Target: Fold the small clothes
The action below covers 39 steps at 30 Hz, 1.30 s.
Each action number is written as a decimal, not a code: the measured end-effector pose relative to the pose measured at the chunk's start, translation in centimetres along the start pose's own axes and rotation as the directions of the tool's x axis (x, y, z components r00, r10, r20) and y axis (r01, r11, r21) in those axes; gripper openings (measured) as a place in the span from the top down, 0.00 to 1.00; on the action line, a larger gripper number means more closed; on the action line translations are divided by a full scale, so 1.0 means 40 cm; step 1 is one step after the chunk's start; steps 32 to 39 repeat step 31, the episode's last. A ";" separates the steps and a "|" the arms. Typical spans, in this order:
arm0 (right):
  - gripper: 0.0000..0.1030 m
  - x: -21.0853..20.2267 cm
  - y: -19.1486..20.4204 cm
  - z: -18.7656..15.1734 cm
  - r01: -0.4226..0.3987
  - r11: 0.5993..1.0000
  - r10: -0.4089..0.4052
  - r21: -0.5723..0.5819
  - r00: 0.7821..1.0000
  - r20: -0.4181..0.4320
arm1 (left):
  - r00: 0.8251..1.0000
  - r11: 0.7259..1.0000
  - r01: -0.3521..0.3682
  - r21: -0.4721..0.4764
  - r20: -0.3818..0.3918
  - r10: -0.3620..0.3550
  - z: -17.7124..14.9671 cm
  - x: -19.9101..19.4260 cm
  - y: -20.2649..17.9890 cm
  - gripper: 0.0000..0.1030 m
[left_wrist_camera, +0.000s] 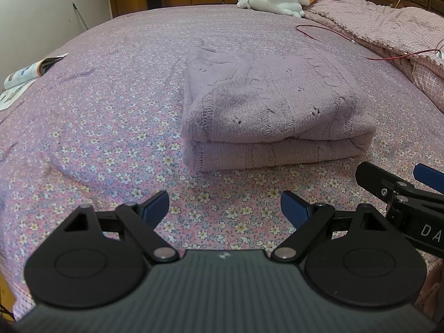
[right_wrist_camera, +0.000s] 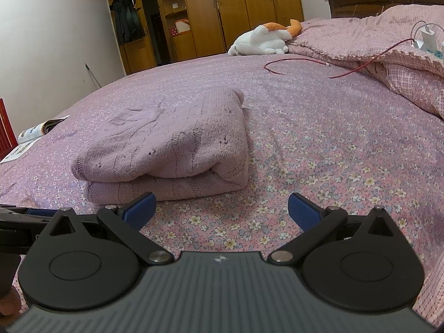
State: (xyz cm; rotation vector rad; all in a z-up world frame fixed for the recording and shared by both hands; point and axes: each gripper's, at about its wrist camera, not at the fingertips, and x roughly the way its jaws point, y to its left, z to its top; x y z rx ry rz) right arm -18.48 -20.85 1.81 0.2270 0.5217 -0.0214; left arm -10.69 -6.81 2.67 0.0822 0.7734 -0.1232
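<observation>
A lilac knitted sweater (left_wrist_camera: 272, 111) lies folded in a thick rectangle on the floral bedsheet (left_wrist_camera: 111, 138); it also shows in the right wrist view (right_wrist_camera: 172, 149), left of centre. My left gripper (left_wrist_camera: 224, 206) is open and empty, hovering over the sheet just in front of the sweater. My right gripper (right_wrist_camera: 220, 208) is open and empty, also short of the sweater's near edge and to its right. The right gripper's fingers (left_wrist_camera: 371, 177) show at the right edge of the left wrist view.
A white and orange plush toy (right_wrist_camera: 263, 40) lies at the far side of the bed. A pink quilt (right_wrist_camera: 388, 44) with a red cable (right_wrist_camera: 305, 61) and a power strip (right_wrist_camera: 427, 41) is at the right. A magazine (left_wrist_camera: 33, 70) lies at the left edge. Wooden wardrobes (right_wrist_camera: 236, 8) stand behind.
</observation>
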 end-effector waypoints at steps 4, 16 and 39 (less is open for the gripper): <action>0.00 -0.001 0.000 0.000 0.000 1.000 0.000 0.000 1.000 -0.001 | 1.000 1.000 -0.002 0.002 0.000 0.002 0.000 0.001 -0.002 0.14; 0.00 0.000 -0.002 0.000 -0.001 1.000 0.001 -0.003 1.000 0.000 | 1.000 1.000 -0.004 0.002 0.000 0.004 0.000 0.001 -0.002 0.14; 0.00 0.007 0.002 -0.002 0.008 1.000 -0.008 -0.007 1.000 -0.016 | 1.000 1.000 0.000 -0.004 -0.029 -0.001 -0.001 0.014 -0.001 0.14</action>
